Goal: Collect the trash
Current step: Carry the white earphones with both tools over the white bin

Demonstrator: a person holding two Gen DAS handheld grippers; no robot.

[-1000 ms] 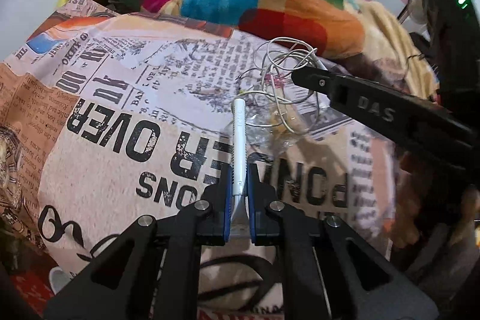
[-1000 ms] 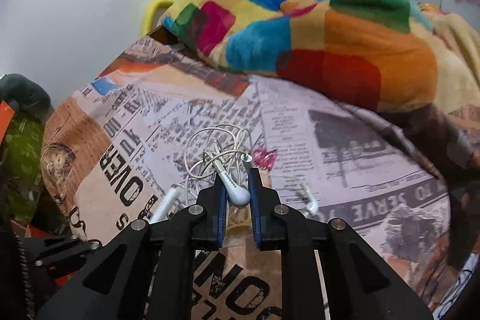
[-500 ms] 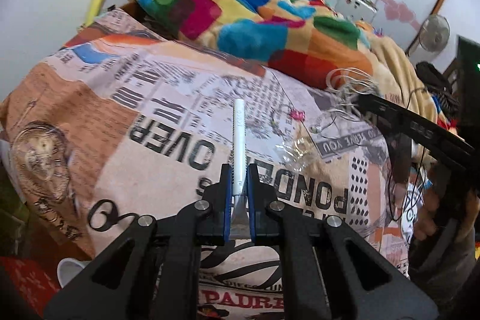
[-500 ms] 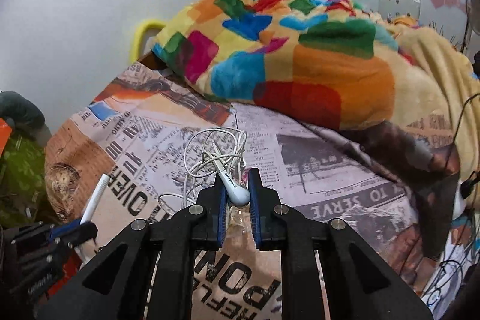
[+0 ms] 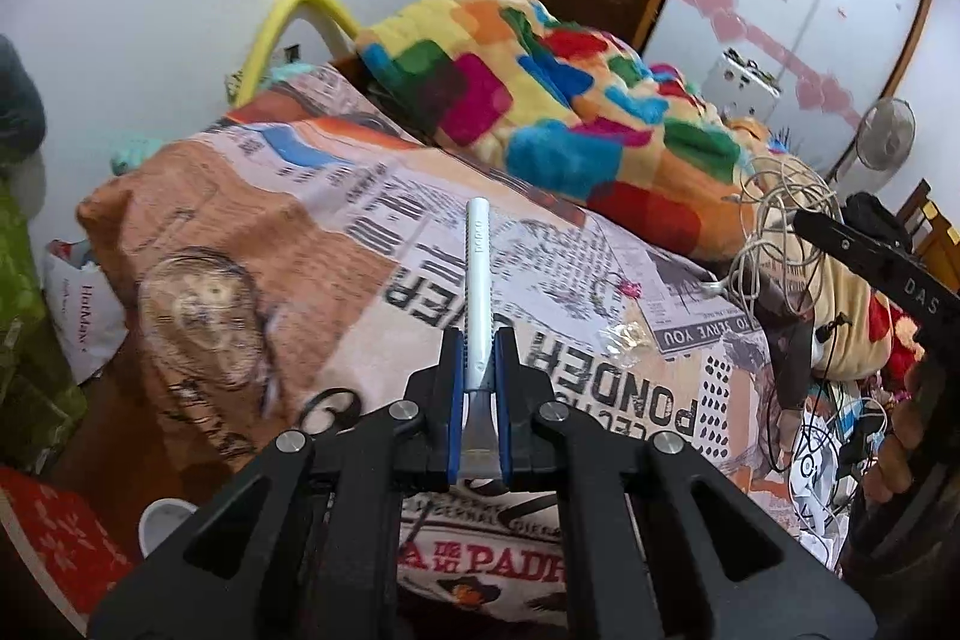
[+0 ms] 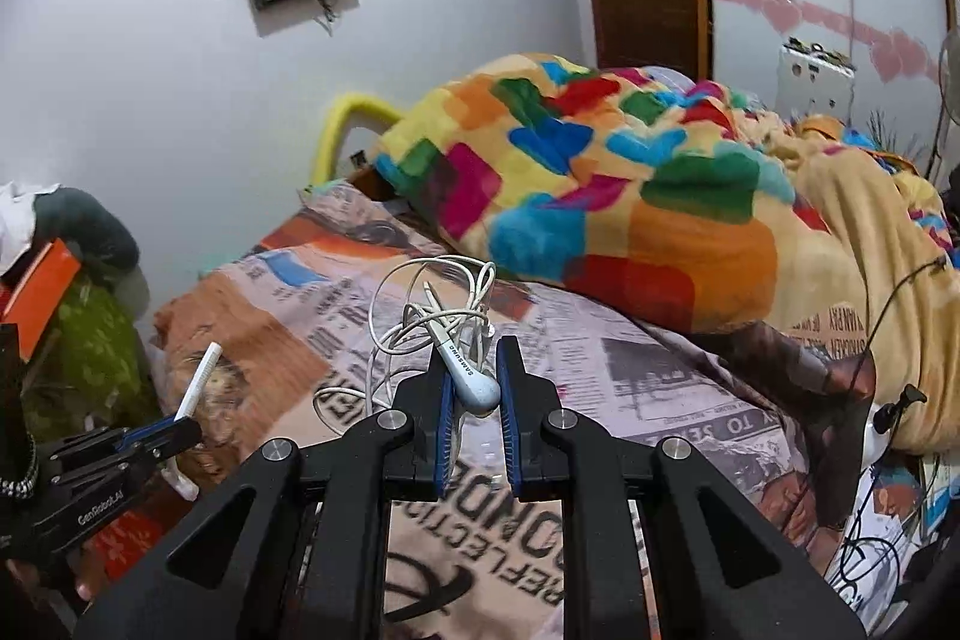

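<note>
The left gripper (image 5: pixel 480 388) is pinched nearly shut on a white pen (image 5: pixel 478 292), held by its lower end so that the barrel sticks straight out past the tips, clear of the bed (image 5: pixel 252 232) below it. The right gripper (image 6: pixel 471 394) is likewise almost closed, its blue pads squeezing a white earbud (image 6: pixel 474 385), and the rest of the earphone cable (image 6: pixel 420 316) hangs from it in a loose tangle above the bed; from the left wrist view the same bundle (image 5: pixel 780 226) dangles off that claw at the far right edge of the bed. So two pieces look already picked up, one per claw, and both are in the air, not resting on the printed sheet. Still lying on the bed, near its middle and between the two claws, is a small crumpled clear wrapper (image 5: pixel 624 337), with a tiny pink scrap (image 5: pixel 629 288) just beyond it toward the blanket (image 5: pixel 540 100), which is heaped at the head of the bed. No bin shows clearly in either view; a white bag (image 5: pixel 78 304) sits on the floor beside the bed's left corner, but whether it is meant for the trash I cannot tell. By my reading, the pen and earphones still need dropping somewhere, and the wrapper and scrap remain to be gathered.
</note>
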